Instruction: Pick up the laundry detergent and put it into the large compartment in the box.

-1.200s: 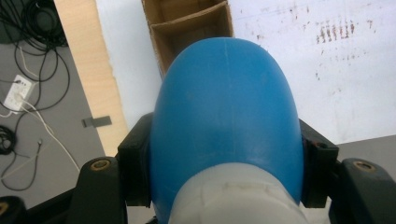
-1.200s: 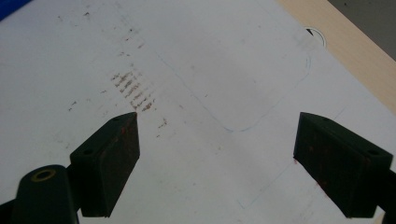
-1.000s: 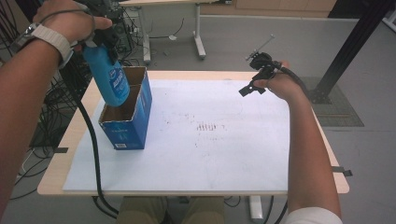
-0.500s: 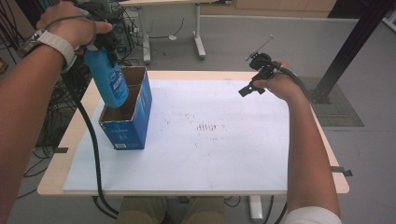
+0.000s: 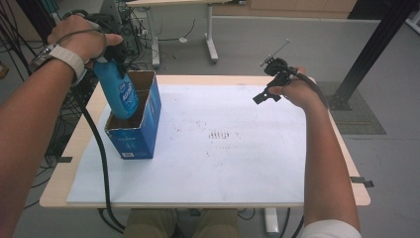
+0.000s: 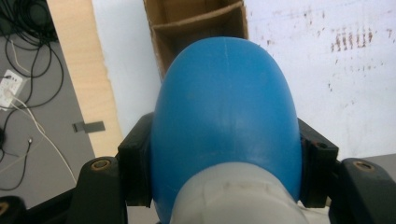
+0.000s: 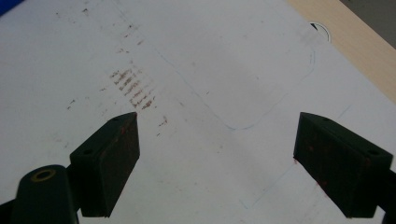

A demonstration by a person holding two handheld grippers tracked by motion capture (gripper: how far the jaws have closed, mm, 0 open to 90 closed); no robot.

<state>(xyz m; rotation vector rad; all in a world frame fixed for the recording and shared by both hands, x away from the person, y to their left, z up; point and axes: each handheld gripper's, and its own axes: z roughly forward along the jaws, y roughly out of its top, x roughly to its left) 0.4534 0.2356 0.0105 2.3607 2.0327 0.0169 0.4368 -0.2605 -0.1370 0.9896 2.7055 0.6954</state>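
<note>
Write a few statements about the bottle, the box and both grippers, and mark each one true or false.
1. The left gripper is clamped on the blue bottle. True.
2. The bottle lies flat on the white sheet. False: it hangs upright, its lower end inside the blue cardboard box.
3. The right gripper holds a second bottle. False: its jaws stand open over the sheet with nothing between them.
4. The box stands near the table's left edge in the high view. True.
5. The box's top is closed. False: it is open, with a cardboard divider inside.
</note>
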